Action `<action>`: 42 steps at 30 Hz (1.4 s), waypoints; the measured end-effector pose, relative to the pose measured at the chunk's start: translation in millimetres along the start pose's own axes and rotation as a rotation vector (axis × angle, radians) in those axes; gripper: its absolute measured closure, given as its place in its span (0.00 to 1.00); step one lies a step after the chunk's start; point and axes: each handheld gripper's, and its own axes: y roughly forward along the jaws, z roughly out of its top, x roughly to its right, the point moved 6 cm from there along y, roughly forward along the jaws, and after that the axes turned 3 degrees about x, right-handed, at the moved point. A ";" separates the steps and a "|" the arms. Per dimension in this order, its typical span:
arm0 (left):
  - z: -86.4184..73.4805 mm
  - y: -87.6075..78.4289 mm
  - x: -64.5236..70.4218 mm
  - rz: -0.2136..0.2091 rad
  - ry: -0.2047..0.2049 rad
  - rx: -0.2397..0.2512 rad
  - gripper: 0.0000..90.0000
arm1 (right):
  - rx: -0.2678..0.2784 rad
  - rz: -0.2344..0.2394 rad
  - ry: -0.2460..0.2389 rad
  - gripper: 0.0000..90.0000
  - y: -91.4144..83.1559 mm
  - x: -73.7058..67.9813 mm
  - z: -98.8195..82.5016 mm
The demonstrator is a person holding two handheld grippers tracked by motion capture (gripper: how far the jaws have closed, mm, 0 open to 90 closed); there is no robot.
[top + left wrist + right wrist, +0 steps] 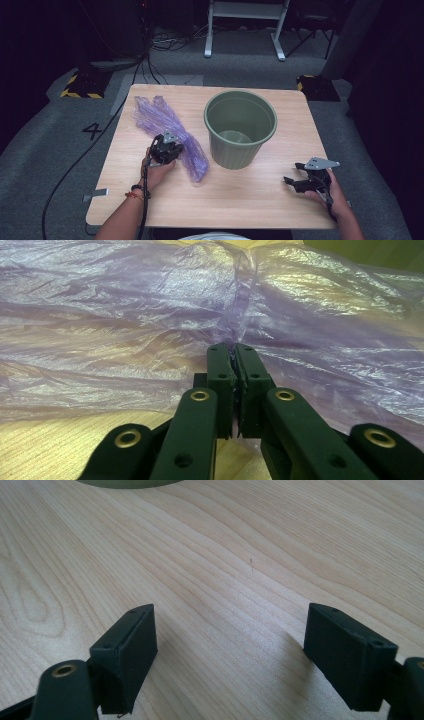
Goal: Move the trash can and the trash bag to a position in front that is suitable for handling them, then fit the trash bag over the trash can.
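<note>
Purple bag [167,130] lying crumpled on the table [240,195], stretched from about 10 o'clock of the table's centre down toward 7 o'clock, its lower end just beside the bin's [240,129] base. Green bin upright, a little to 12 o'clock of centre, mouth open upward.

Left gripper [167,149] set on the bag's middle, at 9 o'clock of the bin, held by the left hand [157,172] coming up from 6 o'clock. In the left gripper view: left gripper [235,347] with jaws pressed together, a pinch of purple film caught between the pads, folds of the bag [125,315] gathering toward the tips. Film spread wide across the view, bare wood at the lower left.

Right gripper [295,181] low over the table at 4 o'clock of the bin, well apart from it and from the bag, held by the right hand [332,195]. In the right gripper view: right gripper [230,645] with jaws standing wide apart, nothing between them but wood grain [215,570], the bin's [130,483] base edge at 12 o'clock.
</note>
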 end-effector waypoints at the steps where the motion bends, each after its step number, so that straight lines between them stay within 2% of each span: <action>1: 0.0 -0.1 -0.3 0.000 0.004 -0.001 0.97 | 0.000 0.000 0.001 0.24 0.0 0.0 0.0; 5: 0.0 -0.6 0.1 -0.007 -0.005 0.007 0.97 | -0.001 0.004 0.003 0.24 0.1 0.3 0.0; 22: 1.1 -6.7 -5.3 -0.024 0.007 0.041 0.98 | -0.009 0.029 0.008 0.22 2.8 1.8 1.2; 38: 4.6 -7.4 -5.7 -0.014 0.020 0.059 0.98 | -0.010 0.027 0.014 0.22 2.9 1.6 1.2; 42: 6.5 -9.5 -5.6 -0.014 0.011 0.074 0.98 | -0.010 0.027 0.015 0.22 2.9 1.6 1.2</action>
